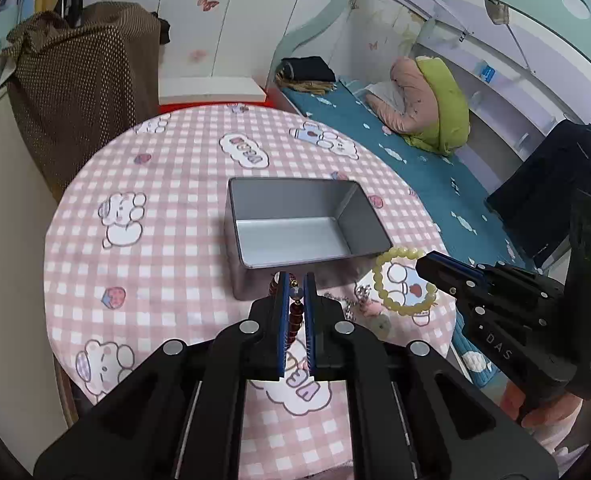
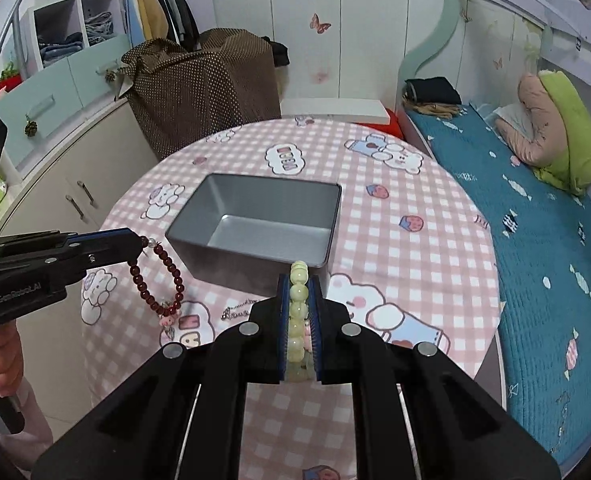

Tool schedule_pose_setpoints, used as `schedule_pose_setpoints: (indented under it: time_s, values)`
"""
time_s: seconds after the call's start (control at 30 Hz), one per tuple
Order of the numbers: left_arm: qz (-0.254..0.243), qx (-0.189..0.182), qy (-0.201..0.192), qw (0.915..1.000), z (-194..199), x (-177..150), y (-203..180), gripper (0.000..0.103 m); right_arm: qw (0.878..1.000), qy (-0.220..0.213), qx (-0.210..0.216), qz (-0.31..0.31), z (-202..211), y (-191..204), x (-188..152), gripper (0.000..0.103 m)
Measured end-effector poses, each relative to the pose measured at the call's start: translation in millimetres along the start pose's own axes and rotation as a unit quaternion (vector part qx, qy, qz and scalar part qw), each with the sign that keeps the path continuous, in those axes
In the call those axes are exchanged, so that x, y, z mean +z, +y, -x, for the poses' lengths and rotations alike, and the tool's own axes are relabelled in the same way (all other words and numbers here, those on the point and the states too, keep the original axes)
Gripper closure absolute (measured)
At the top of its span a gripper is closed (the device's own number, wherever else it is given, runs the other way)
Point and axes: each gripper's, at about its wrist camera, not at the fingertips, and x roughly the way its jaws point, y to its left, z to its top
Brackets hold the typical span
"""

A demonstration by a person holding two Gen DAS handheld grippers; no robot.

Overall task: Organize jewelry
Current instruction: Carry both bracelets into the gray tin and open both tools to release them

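Note:
An empty grey metal tin (image 1: 295,224) stands open in the middle of the round table; it also shows in the right wrist view (image 2: 259,226). My left gripper (image 1: 295,284) is shut on a dark red bead bracelet (image 1: 295,312), which hangs as a loop above the table in the right wrist view (image 2: 157,278) just left of the tin. My right gripper (image 2: 299,284) is shut on a pale green bead bracelet (image 2: 298,312), held as a ring beside the tin's near right corner (image 1: 403,280). A silver chain with a pink charm (image 1: 359,304) lies on the cloth between them.
The table has a pink checked cloth (image 1: 167,264) with bear prints. A bed with a teal cover (image 2: 535,240) runs along the right. A brown dotted bag (image 2: 199,88) and cabinets (image 2: 55,168) stand behind and to the left.

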Motion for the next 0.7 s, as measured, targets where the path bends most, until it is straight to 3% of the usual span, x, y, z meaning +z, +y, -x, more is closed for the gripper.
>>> schedule_pose_setpoints:
  time_s: [0.43, 0.57, 0.7]
  values:
    - [-0.011, 0.001, -0.062, 0.998, 28.5, 43.3, -14.8, 0.096, 0.998, -0.056, 0.012, 0.003, 19.2, 7.0, 37.9, 0.094]
    - [-0.011, 0.011, -0.076, 0.997, 24.9, 55.7, -17.8, 0.096, 0.999, -0.05, 0.015, 0.0, 3.5, 7.5, 49.9, 0.094]
    - [0.0, 0.019, -0.059, 0.9981, 4.7, 60.5, -12.6, 0.096, 1.0, -0.024, 0.018, -0.006, -23.0, 7.5, 53.7, 0.094]
